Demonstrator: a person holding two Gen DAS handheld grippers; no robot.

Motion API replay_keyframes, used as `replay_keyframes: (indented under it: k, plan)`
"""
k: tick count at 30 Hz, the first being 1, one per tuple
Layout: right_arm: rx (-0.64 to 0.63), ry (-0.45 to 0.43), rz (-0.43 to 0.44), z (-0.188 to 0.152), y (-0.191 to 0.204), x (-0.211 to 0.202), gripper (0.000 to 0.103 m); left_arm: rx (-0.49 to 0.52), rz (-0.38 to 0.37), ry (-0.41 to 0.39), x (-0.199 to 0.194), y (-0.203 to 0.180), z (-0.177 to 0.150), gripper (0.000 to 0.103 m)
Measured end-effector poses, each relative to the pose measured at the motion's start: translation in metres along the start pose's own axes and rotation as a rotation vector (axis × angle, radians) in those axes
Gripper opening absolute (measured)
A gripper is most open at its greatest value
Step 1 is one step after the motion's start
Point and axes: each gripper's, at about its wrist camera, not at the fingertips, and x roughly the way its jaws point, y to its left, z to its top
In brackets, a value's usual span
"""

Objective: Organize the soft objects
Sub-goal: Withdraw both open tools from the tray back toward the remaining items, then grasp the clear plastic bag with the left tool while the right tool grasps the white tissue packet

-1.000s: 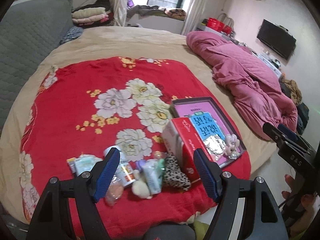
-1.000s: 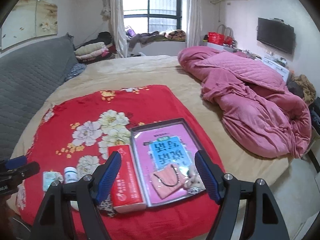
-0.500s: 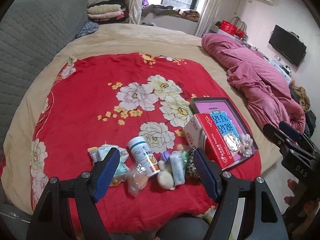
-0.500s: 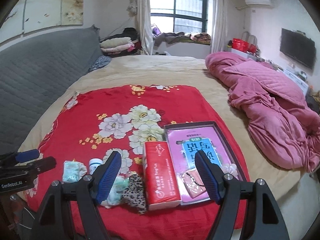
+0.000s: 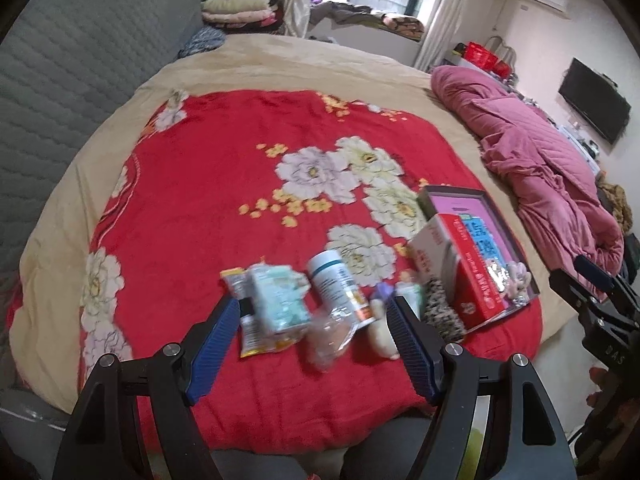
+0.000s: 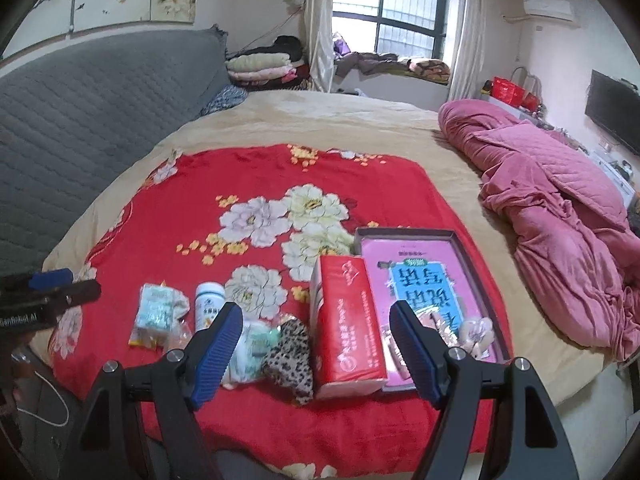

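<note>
Covering the bed (image 6: pixel 304 120), red blanket (image 6: pixel 280 176); on it shallow box (image 6: pixel 472 240) with few small items inside, loose soft items (image 5: pixel 280 308) beside tissue pack (image 6: pixel 344 320) unsorted. Left tool (image 5: pixel 316 344), right tool (image 6: pixel 316 360) gaping, empty.

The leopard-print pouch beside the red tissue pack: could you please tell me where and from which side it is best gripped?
Probably at the leopard-print pouch's near, lower end, coming from above and the bed's near edge. It lies flat and limp on the red blanket, the red tissue pack hard against its right side and soft packets on its left, so a sideways approach looks blocked.
</note>
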Motion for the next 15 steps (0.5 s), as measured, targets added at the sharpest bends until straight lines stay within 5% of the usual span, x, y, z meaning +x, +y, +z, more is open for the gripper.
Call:
replay_keyframes:
  k: [15]
  plan:
    - [-0.088,0.117,0.063,-0.044,0.034,0.044,0.075,-0.007,0.01,0.113,0.034,0.025,-0.043,0.077]
